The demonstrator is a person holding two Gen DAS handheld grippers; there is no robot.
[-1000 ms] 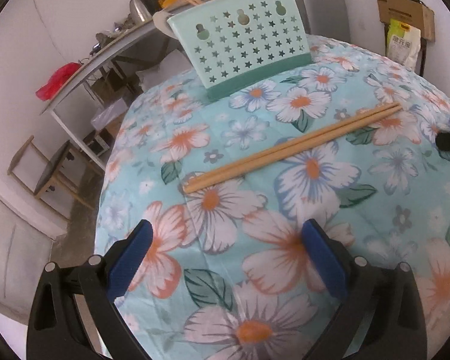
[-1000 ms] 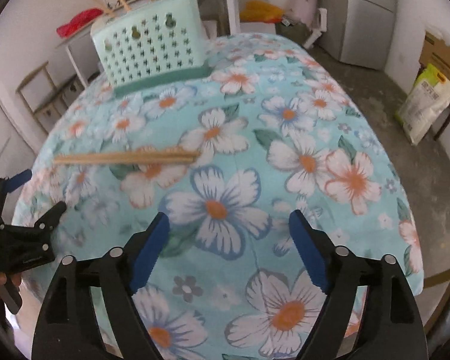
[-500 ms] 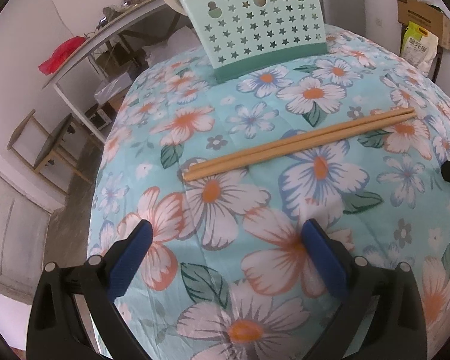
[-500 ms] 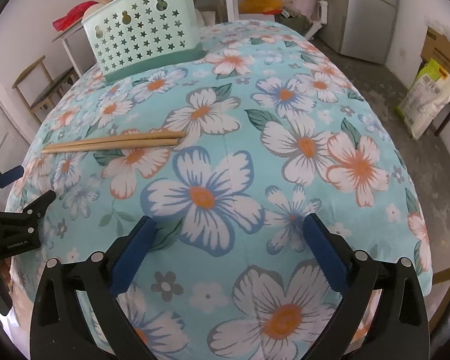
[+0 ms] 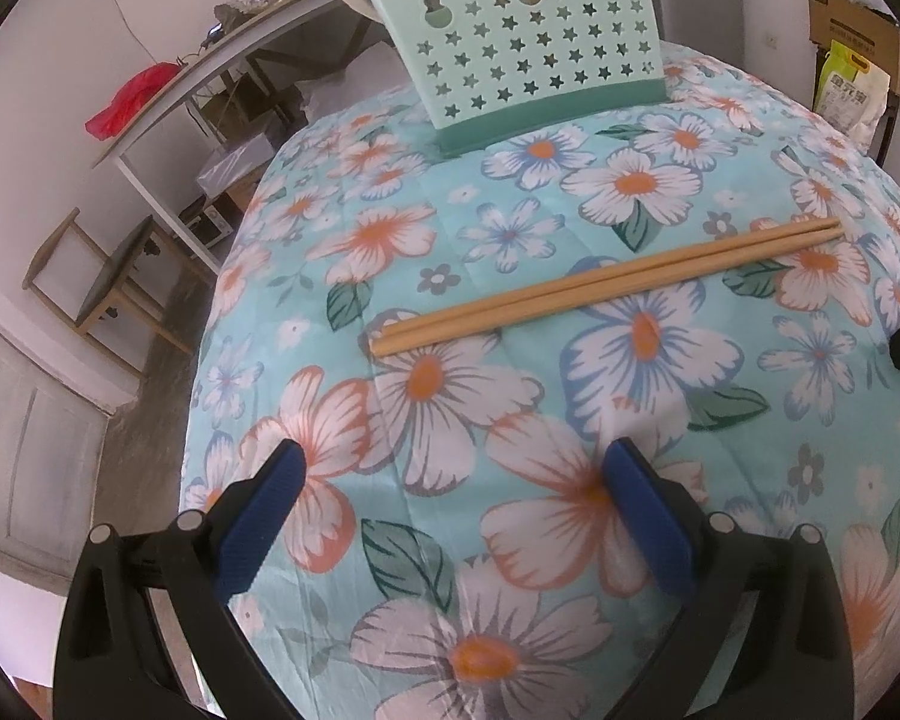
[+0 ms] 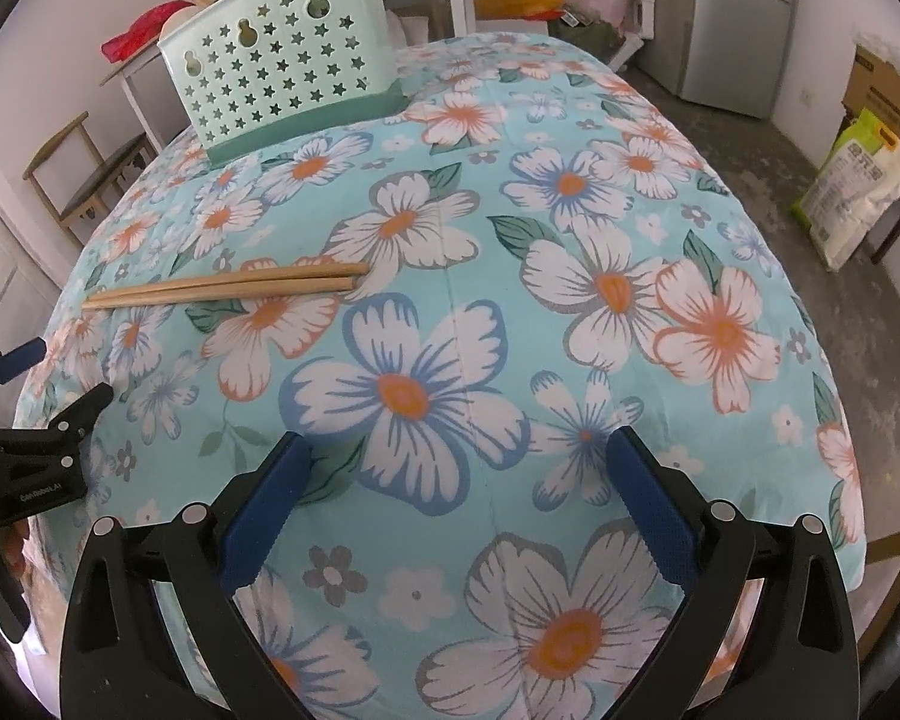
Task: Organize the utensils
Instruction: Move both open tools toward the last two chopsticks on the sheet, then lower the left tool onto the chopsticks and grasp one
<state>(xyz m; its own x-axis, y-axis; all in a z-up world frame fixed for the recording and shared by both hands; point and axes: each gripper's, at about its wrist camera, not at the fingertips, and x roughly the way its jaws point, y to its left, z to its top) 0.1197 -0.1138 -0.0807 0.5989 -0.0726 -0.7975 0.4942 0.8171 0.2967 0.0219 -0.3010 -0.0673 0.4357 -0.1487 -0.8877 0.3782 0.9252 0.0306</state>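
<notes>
A pair of wooden chopsticks (image 5: 606, 287) (image 6: 225, 288) lies side by side on the floral tablecloth (image 5: 510, 396) (image 6: 600, 210), mid-table. Behind them at the far edge stands a mint-green utensil basket (image 5: 528, 42) (image 6: 282, 66) with star-shaped holes; chopstick ends stick out of its top in the right wrist view. My left gripper (image 5: 456, 462) hovers open over the near part of the cloth, well short of the chopsticks, nothing between its blue pads. My right gripper (image 6: 459, 456) is open too, to the right of the chopsticks and apart from them. The left gripper (image 6: 24, 420) also shows at the left edge.
A shelf with a red cloth (image 5: 129, 99) and a wooden chair (image 5: 102, 282) stand left of the table. A cardboard box and a bag (image 6: 858, 180) sit on the floor at the right, a fridge (image 6: 744, 24) behind.
The right gripper's jaws opened wider and its view steadied. The left gripper tilted and rolled a little, so the basket and chopsticks shifted in its view. The chopsticks did not move.
</notes>
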